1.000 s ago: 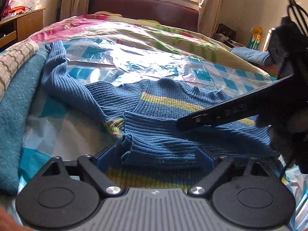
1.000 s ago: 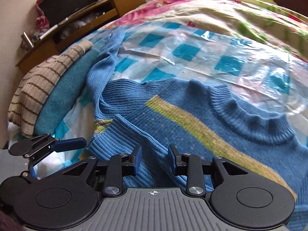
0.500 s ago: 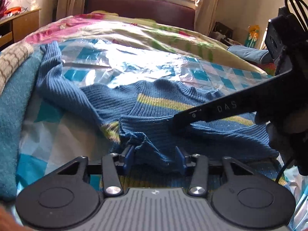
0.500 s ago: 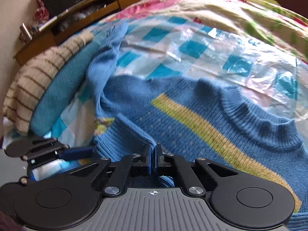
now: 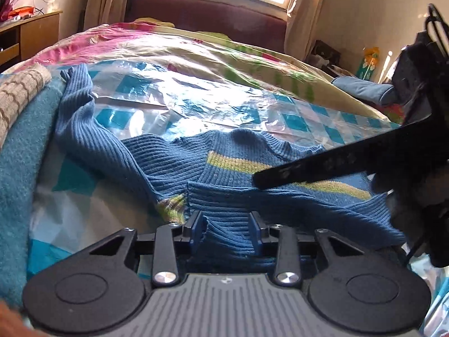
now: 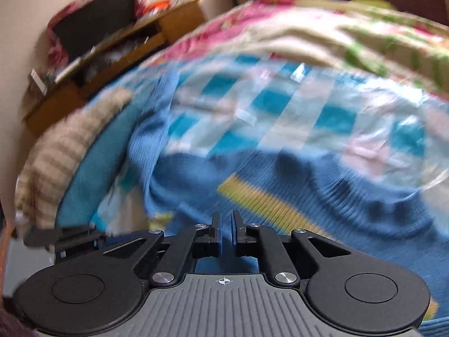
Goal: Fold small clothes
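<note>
The blue ribbed sweater (image 5: pixel 224 165) with a yellow-green stripe lies spread on the bed (image 5: pixel 196 56), over a blue-checked plastic sheet (image 5: pixel 174 106). One sleeve runs away up the left side towards the folded teal cloth (image 5: pixel 22 168) and the striped beige knit (image 5: pixel 19 95) stacked at the bed's left edge.

The left hand-held gripper (image 5: pixel 226 231) has its blue-padded fingers part-way closed on a bunched fold of the sweater's near edge; the knit fills the gap between them and is lifted slightly off the bed. The right hand-held gripper (image 6: pixel 226 233) shows its fingers drawn almost together with blue cloth in the narrow slit between them, so it grips the sweater as well; that view is blurred, so the exact hold is hard to read. In the left view, the right tool's black arm crosses above the sweater's chest.

Beyond the collar the plastic sheet and the flowered quilt (image 5: pixel 168 39) stretch towards the headboard (image 5: pixel 210 11) with nothing lying on them. A wooden desk (image 6: pixel 118 53) stands off the bed's left side.
</note>
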`<state>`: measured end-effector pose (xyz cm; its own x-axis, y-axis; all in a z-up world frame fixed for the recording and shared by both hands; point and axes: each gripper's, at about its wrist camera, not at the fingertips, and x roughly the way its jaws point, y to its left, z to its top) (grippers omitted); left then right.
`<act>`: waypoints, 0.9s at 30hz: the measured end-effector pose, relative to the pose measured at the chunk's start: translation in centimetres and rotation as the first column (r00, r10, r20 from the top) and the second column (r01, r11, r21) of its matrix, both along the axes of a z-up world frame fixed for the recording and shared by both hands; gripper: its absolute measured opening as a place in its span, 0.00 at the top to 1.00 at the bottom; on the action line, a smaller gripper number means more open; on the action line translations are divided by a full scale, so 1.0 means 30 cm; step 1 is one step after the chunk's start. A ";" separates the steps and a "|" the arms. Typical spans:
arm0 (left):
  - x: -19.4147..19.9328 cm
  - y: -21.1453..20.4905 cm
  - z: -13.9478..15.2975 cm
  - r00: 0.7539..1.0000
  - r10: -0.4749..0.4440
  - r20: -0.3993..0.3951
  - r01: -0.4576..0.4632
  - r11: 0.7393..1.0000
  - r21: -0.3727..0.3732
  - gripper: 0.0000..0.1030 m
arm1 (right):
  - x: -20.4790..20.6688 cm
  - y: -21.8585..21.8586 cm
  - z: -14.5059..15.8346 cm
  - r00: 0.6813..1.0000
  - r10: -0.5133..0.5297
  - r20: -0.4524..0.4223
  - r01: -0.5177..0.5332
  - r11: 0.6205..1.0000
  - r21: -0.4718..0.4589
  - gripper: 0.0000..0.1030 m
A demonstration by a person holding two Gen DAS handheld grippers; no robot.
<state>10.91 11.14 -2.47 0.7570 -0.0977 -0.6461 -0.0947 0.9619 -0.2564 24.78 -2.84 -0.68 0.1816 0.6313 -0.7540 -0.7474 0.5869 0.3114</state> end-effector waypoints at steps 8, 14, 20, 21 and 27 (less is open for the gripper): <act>-0.001 -0.038 -0.029 0.999 -0.014 -0.036 0.016 0.999 0.051 0.43 | -0.048 0.081 -0.088 0.992 0.117 0.051 -0.110 0.987 -0.116 0.59; 0.010 -0.031 -0.018 1.000 0.003 -0.026 -0.002 0.998 0.067 0.81 | -0.044 0.018 -0.015 0.998 0.014 0.064 -0.011 0.999 -0.050 1.00; 0.016 -0.002 -0.016 1.000 0.025 -0.015 -0.025 0.999 0.033 0.84 | 0.002 -0.018 0.018 0.992 -0.101 0.082 0.099 0.995 0.029 1.00; 0.017 -0.002 -0.020 1.000 0.023 -0.018 -0.023 0.999 0.029 0.84 | 0.014 -0.016 0.004 0.990 -0.120 0.075 0.119 0.993 0.021 1.00; 0.033 0.002 -0.050 0.997 0.028 -0.074 -0.026 0.999 0.030 0.83 | 0.041 0.008 -0.087 0.989 -0.149 0.018 0.149 0.988 -0.026 0.89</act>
